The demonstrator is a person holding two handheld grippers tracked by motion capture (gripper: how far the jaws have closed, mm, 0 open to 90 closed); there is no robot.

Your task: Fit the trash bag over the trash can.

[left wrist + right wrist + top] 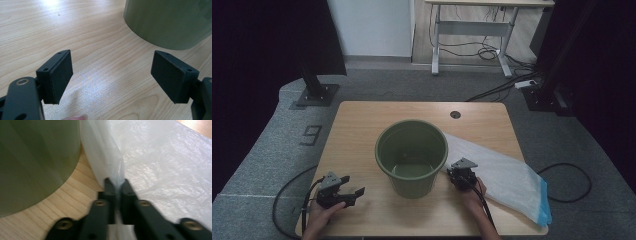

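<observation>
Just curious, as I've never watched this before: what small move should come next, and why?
Probably lift the bag's edge toward the bin's rim. The right tongs are shut on the thin white bag beside the green bin, whose inside is bare, while the left tongs wait open over the table.

The left gripper [111, 75] hangs over the wooden table [75, 30] with its two black jaws spread wide and nothing between them but bare, light-grained wood. Beyond the right-hand jaw, and well apart from it, stands the curved olive-green wall of a bucket [170, 22], its base resting on the table. Below the jaws, at the bottom edge, a fingertip [76, 117] just shows.
</observation>
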